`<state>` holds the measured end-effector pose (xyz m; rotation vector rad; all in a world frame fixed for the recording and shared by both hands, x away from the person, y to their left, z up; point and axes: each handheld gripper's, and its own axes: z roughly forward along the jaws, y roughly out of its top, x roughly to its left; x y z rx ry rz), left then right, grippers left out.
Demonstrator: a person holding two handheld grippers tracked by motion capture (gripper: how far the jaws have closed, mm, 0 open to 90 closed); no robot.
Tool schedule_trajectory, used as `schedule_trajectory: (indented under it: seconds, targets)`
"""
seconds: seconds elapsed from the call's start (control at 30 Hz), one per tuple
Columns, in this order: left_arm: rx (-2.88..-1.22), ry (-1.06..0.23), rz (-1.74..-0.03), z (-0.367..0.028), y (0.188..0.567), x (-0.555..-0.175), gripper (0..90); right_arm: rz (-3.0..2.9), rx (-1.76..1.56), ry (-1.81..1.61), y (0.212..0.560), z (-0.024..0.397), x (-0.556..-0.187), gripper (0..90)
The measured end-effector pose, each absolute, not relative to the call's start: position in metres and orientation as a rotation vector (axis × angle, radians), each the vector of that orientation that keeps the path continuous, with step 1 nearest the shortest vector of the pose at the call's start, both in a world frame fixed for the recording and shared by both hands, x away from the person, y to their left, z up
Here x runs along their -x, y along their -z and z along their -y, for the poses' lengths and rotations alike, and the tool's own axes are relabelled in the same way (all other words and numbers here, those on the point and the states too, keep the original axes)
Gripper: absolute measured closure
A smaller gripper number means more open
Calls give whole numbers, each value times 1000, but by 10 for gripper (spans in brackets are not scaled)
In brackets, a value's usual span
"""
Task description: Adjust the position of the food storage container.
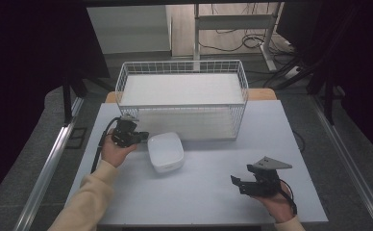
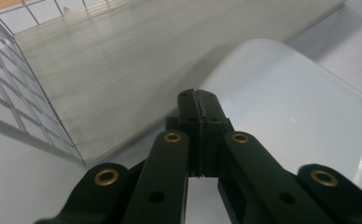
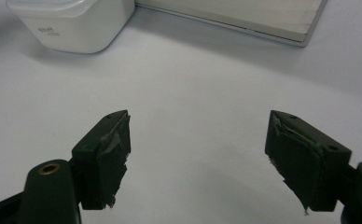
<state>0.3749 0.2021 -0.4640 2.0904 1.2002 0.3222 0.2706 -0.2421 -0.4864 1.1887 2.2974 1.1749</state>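
Observation:
A white rounded-square container with a lid sits on the grey table, just in front of the wire basket. My left gripper lies level at the container's left edge. In the left gripper view, the jaws of my left gripper are pressed together, their tips at the rim of the container. I see nothing between the pads. My right gripper rests near the table's front right, pointing left. Its jaws stand wide apart and empty, with the container farther off.
A white wire basket with a pale board inside stands at the back of the table. Its mesh wall is close to my left gripper. Bare tabletop lies between the two hands. Desk legs and cables are on the floor beyond.

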Motion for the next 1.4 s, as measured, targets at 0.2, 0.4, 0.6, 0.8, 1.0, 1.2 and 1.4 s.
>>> schedule_trajectory:
  seconds: [0.2,0.4,0.6,0.8,1.0,1.2,1.4]
  targets:
    - [-2107,-329,-1218,-199,473,-385,900,-2300,-1189,-1172,487,242,-271,224]
    - [-2111,-324,-1224,-198,478,-389,900,-2297,-1187,-1172,487,242,-271,224]
    - [-2140,-318,-1214,-198,483,-394,900,-2296,-1187,-1172,487,243,-270,225]
    - [-2151,-288,-1195,-196,487,-395,900,-2295,-1184,-1171,486,243,-270,225]
    - [-2173,-279,-1147,-190,487,-393,900,-2296,-1179,-1170,486,242,-270,226]
    - [-2172,-268,-1135,-184,487,-391,900,-2292,-1180,-1173,486,243,-270,226]
    - [-2176,-258,-1099,-174,487,-391,900,-2291,-1179,-1173,486,243,-270,227]
